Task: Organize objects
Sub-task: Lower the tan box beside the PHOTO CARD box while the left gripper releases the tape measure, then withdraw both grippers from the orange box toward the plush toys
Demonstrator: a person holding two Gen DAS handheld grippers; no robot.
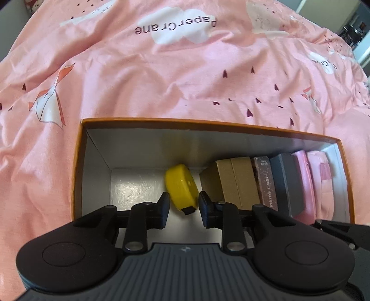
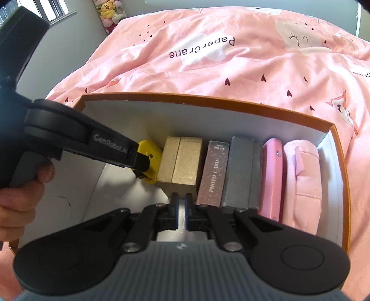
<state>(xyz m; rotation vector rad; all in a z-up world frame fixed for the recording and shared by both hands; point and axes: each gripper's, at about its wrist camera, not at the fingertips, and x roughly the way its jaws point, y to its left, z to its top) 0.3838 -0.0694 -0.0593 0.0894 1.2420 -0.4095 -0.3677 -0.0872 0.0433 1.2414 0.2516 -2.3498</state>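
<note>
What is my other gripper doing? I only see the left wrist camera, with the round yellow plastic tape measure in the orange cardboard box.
Observer: The right gripper is shut and empty, pointing at the gold cardboard box.
Operator: What does the sparkly pink box say?
Observer: The sparkly pink box reads "PHOTO CARD".
Operator: Any toys around?
Observer: Plush toys sit by the wall beyond the pink bedcover.

Pink bedspread (image 2: 254, 69), window (image 2: 55, 10), grey wall (image 2: 76, 46)
</note>
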